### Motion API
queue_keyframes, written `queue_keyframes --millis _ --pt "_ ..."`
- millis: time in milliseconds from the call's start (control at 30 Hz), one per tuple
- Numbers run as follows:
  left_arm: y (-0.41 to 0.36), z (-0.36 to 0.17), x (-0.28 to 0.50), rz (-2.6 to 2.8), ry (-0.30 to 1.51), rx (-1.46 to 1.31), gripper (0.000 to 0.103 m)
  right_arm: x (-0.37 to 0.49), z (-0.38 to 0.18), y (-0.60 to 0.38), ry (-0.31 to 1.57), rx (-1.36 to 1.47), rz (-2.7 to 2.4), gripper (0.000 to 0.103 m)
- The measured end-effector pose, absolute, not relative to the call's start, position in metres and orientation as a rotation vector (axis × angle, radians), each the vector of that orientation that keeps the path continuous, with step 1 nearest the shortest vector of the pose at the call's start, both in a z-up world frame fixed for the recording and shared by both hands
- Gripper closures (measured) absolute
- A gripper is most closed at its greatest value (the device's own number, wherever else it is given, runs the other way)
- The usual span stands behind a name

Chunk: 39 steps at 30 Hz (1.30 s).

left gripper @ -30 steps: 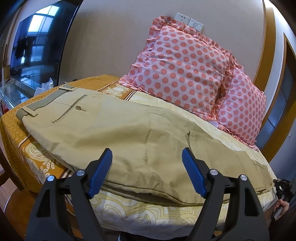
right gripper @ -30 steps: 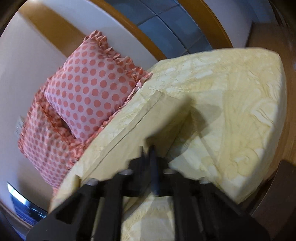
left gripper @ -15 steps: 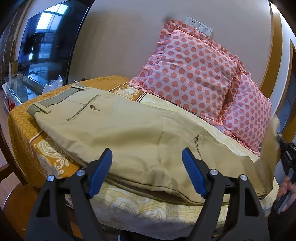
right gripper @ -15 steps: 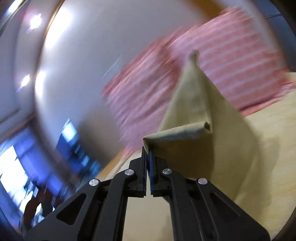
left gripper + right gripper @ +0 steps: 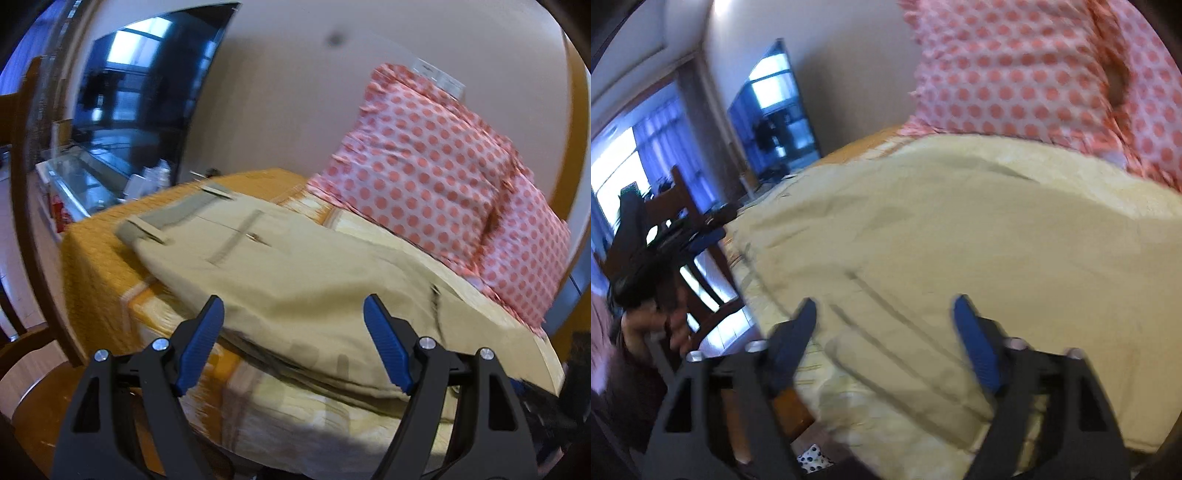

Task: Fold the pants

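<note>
Khaki pants (image 5: 295, 280) lie across the bed, waistband (image 5: 166, 218) at the far left and legs running to the right. My left gripper (image 5: 293, 343) is open and empty, hovering over the near edge of the pants. In the right wrist view the pants (image 5: 942, 229) spread over the bed, with the leg end folded back onto them. My right gripper (image 5: 884, 339) is open and empty above the near seams. The left gripper (image 5: 683, 240) shows at the left of that view. Both views are blurred.
Two pink polka-dot pillows (image 5: 436, 173) lean on the wall behind the pants; they also show in the right wrist view (image 5: 1052, 74). The bed has a yellow and orange cover (image 5: 96, 258). A dark TV (image 5: 147, 85) and a wooden chair (image 5: 683, 206) stand left.
My right gripper let go of the pants leg end it was pinching and lifting, and now stands open over the pants. My left gripper moved right, still open.
</note>
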<state>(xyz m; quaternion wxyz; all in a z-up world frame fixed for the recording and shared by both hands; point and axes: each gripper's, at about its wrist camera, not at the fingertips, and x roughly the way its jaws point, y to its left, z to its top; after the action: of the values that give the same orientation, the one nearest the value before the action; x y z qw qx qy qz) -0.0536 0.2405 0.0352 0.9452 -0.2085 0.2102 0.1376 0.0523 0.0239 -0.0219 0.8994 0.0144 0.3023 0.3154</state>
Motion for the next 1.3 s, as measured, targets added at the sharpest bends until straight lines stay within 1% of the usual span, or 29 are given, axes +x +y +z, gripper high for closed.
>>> queue_keyframes --millis 100,167,200,433,600,633,667,833,900,1000,1067,1100,1133,1167,1200,1233,1300 --pt "0.26 0.033 -0.059 0.355 0.425 -0.442 0.024 0.044 -0.015 0.022 0.541 0.038 0.658 0.024" --pt "0.272 0.032 -0.062 0.395 0.424 -0.456 0.024 0.054 -0.022 0.024 0.596 0.051 0.634 0.024" --pt "0.28 0.03 -0.064 0.408 0.421 -0.476 0.024 0.064 -0.032 0.026 0.689 0.062 0.643 0.023" --pt "0.313 0.017 -0.051 0.383 0.481 -0.599 0.026 0.06 -0.035 0.02 0.674 0.097 0.683 0.022" --pt "0.318 0.016 -0.031 0.352 0.505 -0.611 0.025 0.059 -0.034 0.018 0.666 0.102 0.686 0.021" --pt "0.317 0.015 -0.028 0.339 0.504 -0.618 0.021 0.059 -0.035 0.019 0.663 0.104 0.688 0.02" --pt "0.316 0.015 -0.026 0.332 0.502 -0.622 0.021 0.059 -0.034 0.021 0.661 0.105 0.689 0.019" --pt "0.305 0.01 -0.017 0.206 0.466 -0.727 0.021 0.057 -0.035 0.026 0.637 0.09 0.688 0.016" --pt "0.309 0.009 -0.015 0.199 0.446 -0.764 0.024 0.056 -0.036 0.027 0.631 0.083 0.688 0.016" --pt "0.324 0.01 -0.015 0.198 0.401 -0.852 0.032 0.055 -0.036 0.026 0.625 0.085 0.692 0.016" --pt "0.336 0.012 -0.014 0.228 0.377 -0.887 0.041 0.055 -0.036 0.025 0.621 0.088 0.692 0.016" --pt "0.341 0.012 -0.013 0.239 0.37 -0.9 0.044 0.054 -0.036 0.025 0.617 0.092 0.693 0.016" --pt "0.347 0.009 -0.01 0.256 0.372 -0.92 0.052 0.054 -0.036 0.023 0.616 0.095 0.696 0.016" --pt "0.351 0.005 -0.007 0.271 0.383 -0.932 0.07 0.054 -0.037 0.023 0.613 0.103 0.698 0.016" --pt "0.353 0.002 -0.004 0.295 0.401 -0.94 0.079 0.054 -0.036 0.021 0.611 0.115 0.699 0.016" --pt "0.355 -0.001 -0.003 0.314 0.406 -0.949 0.091 0.054 -0.036 0.02 0.608 0.128 0.697 0.016" --pt "0.35 0.006 -0.004 0.322 0.395 -0.908 0.094 0.05 -0.033 0.012 0.595 0.159 0.696 0.016"
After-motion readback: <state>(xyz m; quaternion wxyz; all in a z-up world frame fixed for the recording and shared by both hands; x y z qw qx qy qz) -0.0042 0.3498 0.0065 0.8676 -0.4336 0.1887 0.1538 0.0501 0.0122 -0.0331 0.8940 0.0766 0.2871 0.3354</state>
